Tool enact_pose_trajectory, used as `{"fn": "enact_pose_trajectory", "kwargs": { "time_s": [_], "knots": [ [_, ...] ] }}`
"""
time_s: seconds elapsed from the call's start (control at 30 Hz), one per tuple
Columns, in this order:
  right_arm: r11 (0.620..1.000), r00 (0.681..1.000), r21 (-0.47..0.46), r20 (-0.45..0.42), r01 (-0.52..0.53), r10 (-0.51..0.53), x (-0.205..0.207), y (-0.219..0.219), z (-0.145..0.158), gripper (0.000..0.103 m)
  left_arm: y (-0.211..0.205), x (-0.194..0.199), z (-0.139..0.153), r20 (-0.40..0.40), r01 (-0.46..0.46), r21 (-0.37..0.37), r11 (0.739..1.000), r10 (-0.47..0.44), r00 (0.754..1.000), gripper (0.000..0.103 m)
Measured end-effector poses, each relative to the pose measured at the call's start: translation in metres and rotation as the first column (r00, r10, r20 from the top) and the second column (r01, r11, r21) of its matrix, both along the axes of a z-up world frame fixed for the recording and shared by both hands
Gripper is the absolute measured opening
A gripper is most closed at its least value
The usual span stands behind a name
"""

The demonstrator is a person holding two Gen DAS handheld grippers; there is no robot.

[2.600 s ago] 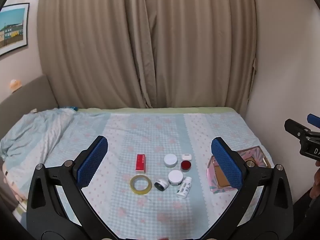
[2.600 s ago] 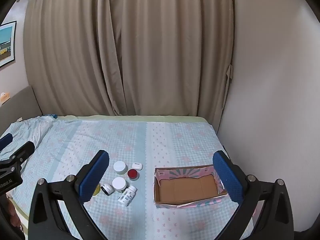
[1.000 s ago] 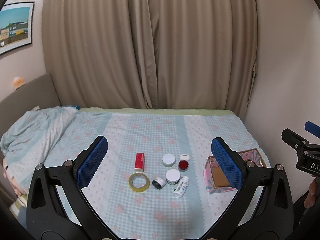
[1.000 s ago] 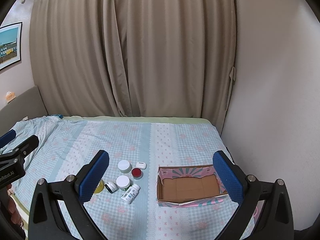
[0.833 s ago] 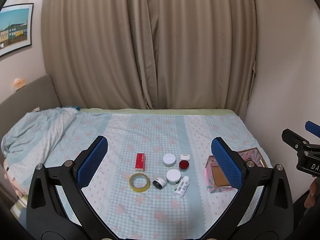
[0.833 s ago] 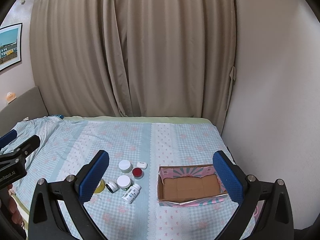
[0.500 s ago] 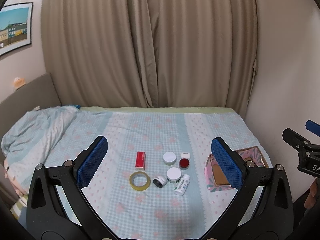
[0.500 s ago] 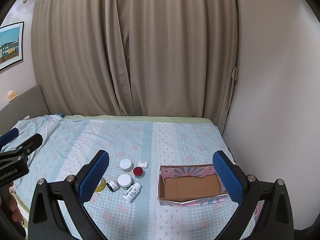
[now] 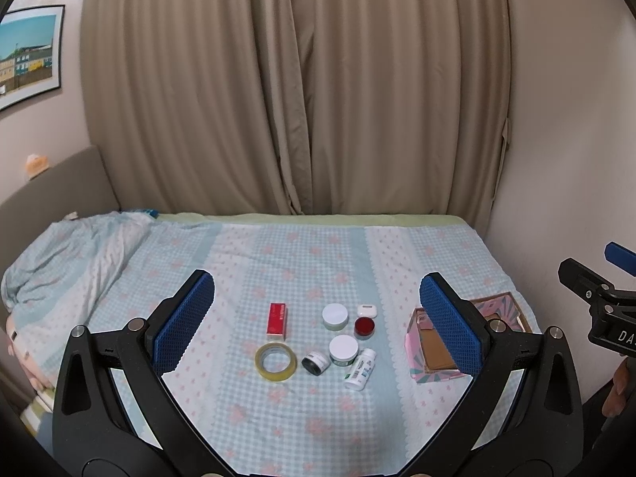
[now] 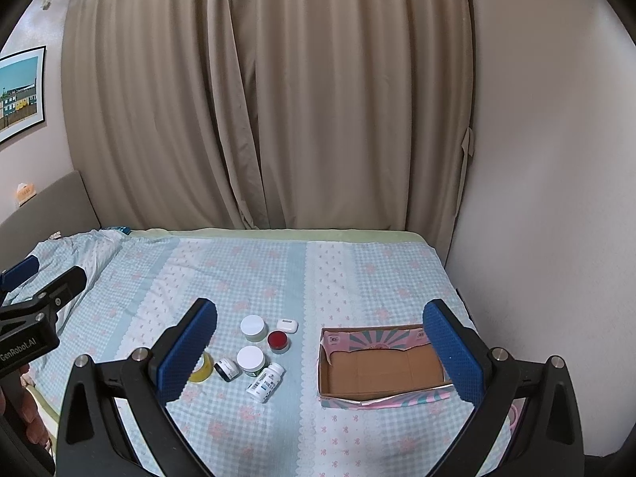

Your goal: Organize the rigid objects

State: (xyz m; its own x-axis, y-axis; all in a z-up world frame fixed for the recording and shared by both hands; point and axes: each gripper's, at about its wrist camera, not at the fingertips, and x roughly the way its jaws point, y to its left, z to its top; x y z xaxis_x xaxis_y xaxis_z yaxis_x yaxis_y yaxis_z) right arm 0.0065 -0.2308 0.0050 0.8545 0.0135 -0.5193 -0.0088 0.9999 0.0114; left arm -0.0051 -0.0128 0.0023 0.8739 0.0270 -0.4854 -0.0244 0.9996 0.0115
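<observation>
Both grippers, left (image 9: 317,322) and right (image 10: 320,346), are held wide open above the bed (image 9: 417,246), and nothing is gripped. A red box (image 9: 277,319), tape (image 9: 276,361), jars (image 9: 334,316) and a bottle (image 9: 360,369) are laid close together. The empty box (image 10: 381,369) is set to their right.

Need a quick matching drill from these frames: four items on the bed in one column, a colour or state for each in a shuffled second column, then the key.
Items
1. tape roll
2. cardboard box
3. white bottle
4. small flat carton

Descriptions
A. lying on its side
B. red
C. yellow, lying flat
D. open on top, nothing inside

Pairs: 1-C, 2-D, 3-A, 4-B
</observation>
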Motion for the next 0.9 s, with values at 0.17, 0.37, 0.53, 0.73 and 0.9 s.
{"fn": "enact_pose_trajectory", "kwargs": {
  "time_s": [0.17, 0.37, 0.53, 0.73, 0.9],
  "knots": [
    [1.0, 1.0, -0.003, -0.001, 0.005, -0.005, -0.0004, -0.0015, -0.0024, 0.103, -0.0008, 0.0025, 0.0002, -0.002, 0.003, 0.001, 1.0, -0.003, 1.0, 0.103],
    [1.0, 1.0, -0.004, 0.0, 0.005, -0.005, -0.0003, -0.0007, -0.0016, 0.103, -0.0011, 0.0036, -0.0004, -0.001, 0.005, -0.001, 1.0, -0.005, 1.0, 0.103],
    [1.0, 1.0, 0.001, 0.002, 0.008, -0.008, -0.0008, -0.0018, -0.0021, 0.103, -0.0011, 0.0039, -0.0005, -0.001, 0.004, -0.003, 1.0, -0.004, 1.0, 0.103],
    [1.0, 1.0, 0.007, 0.001, 0.008, -0.008, -0.0015, -0.0013, -0.0018, 0.103, -0.0002, 0.0034, -0.0008, 0.002, 0.002, -0.009, 1.0, -0.002, 1.0, 0.103],
    [1.0, 1.0, 0.016, -0.018, 0.001, -0.001, 0.0033, -0.0045, -0.0031, 0.103, 0.0035, 0.0082, -0.0026, -0.007, -0.019, -0.02, 1.0, 0.019, 1.0, 0.103]
  ]
}}
